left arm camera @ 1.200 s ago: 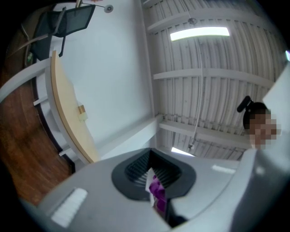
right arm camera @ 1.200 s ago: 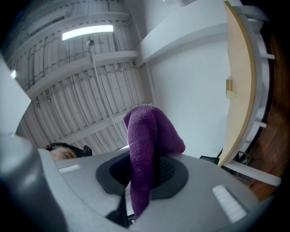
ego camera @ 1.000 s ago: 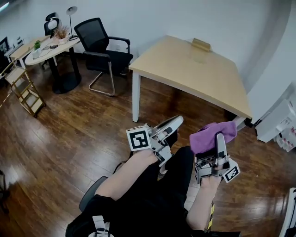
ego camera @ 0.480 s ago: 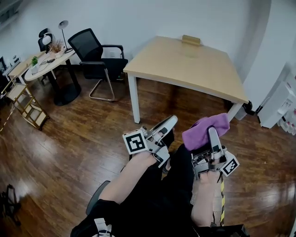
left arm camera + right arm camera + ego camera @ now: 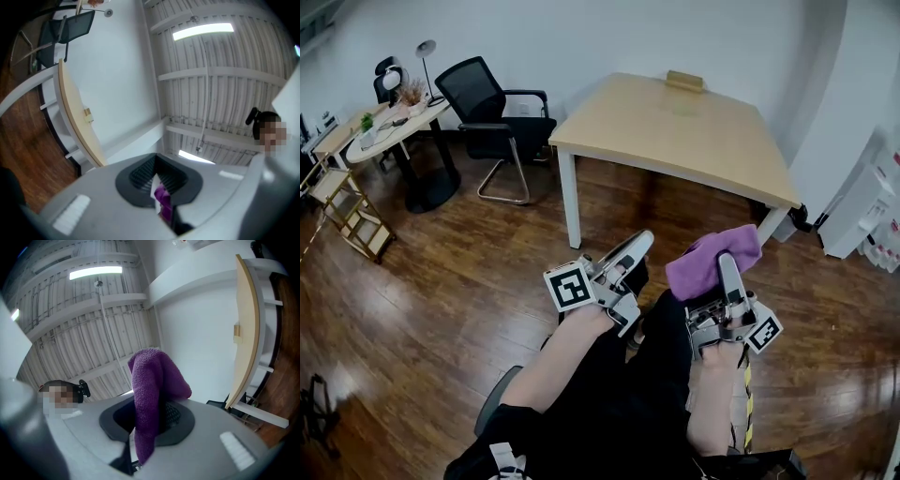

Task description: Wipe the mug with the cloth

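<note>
As both are pointing upward | right gripper (image 5: 725,267) is clamping the cloth (image 5: 711,259) | left gripper (image 5: 639,244) is gripping nothing, jaws pressed together

Left hand-held gripper (image 5: 157,185) jaws together, purple cloth (image 5: 163,199) glimpsed beyond, table (image 5: 76,117) edge

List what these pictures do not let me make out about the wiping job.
Mug: in no view.
Tan object on the table's far edge, head view: too small to identify.
Purple sliver at the left gripper's shut jaws, left gripper view: too little shows to name it.
</note>
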{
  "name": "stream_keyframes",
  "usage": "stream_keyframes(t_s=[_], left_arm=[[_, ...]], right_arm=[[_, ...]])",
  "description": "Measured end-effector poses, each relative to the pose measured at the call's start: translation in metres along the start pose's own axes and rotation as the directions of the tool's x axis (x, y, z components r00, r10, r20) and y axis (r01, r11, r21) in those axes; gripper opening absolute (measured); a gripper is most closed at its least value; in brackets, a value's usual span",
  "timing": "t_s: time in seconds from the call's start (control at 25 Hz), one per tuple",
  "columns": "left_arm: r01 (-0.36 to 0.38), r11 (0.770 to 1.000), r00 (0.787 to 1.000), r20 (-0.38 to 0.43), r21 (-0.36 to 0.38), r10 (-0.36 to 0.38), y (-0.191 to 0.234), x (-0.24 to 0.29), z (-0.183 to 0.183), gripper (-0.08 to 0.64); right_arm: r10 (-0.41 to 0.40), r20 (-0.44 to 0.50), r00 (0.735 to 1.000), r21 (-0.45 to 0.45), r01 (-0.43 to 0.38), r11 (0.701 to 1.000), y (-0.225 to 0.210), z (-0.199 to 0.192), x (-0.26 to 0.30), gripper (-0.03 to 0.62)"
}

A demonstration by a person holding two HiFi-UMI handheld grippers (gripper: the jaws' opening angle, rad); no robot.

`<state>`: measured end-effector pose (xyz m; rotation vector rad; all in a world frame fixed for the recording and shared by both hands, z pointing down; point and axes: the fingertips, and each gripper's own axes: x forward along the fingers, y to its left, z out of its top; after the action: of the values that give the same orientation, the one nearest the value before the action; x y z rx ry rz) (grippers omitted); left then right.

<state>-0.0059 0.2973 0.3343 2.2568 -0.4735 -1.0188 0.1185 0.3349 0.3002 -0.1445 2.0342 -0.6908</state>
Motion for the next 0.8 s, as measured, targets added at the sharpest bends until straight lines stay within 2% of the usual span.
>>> stream_keyframes(t_s=[0.8], left_arm=[[0.037, 0.999, 0.999, 0.002, -0.005, -0.037, -0.013, 0.003, 0.000, 0.000]], right_arm=[[-0.002, -0.025, 1.000, -0.039, 0.001, 0.999, 0.012, -0.009, 0.003, 0.055]])
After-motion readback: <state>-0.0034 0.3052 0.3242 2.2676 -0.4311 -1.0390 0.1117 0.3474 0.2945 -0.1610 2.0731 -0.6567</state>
